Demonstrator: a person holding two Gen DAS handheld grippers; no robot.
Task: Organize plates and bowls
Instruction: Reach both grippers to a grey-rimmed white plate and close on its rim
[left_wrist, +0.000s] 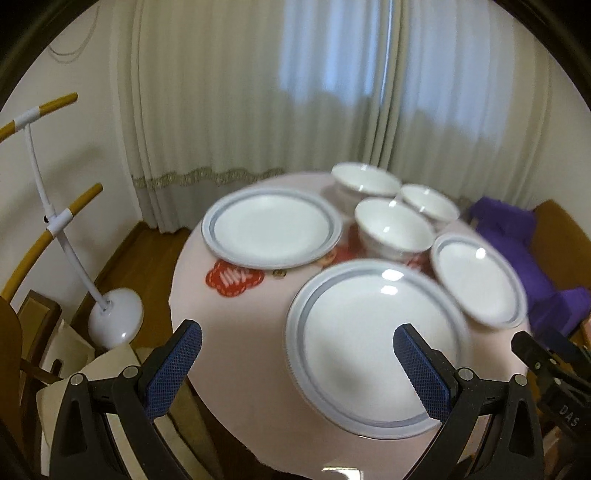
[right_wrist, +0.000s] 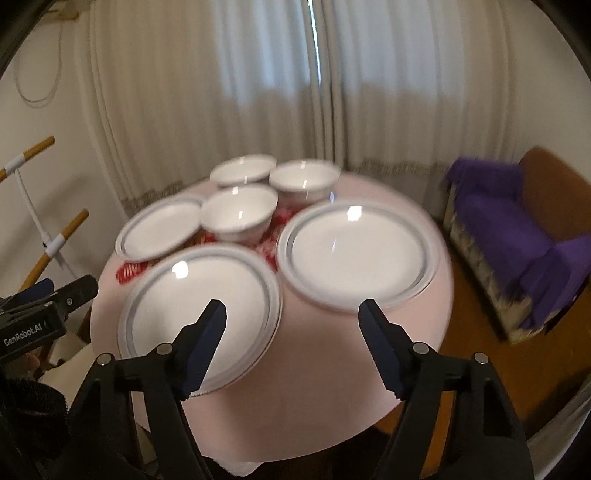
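Both grippers hang above the near side of the round table (right_wrist: 369, 387), and neither grasps anything. The left gripper (left_wrist: 297, 341) has its jaws spread wide, its right finger over the near plate (left_wrist: 373, 347) without visibly touching it. The right gripper (right_wrist: 291, 314) is spread as well, its left finger above that same near plate (right_wrist: 199, 317), its right finger just off the rim of the right-hand plate (right_wrist: 356, 254).

A third plate (right_wrist: 160, 230) lies at the far left, and three bowls (right_wrist: 240, 216) cluster behind the plates, close together; whether they touch is lost in the blur. The near plate's rim sits close to the table's front edge, and the right-hand plate runs near the right edge. Bare cloth shows in front of the right gripper.

The table wears a pale pink cloth (left_wrist: 236, 332) with red printed patches (left_wrist: 234, 278) under the crockery. Behind hang cream curtains (right_wrist: 258, 92); a sofa with a purple throw (right_wrist: 517, 236) stands to the right, a white stand with yellow bars (left_wrist: 59, 221) to the left on the wooden floor (right_wrist: 472, 350)
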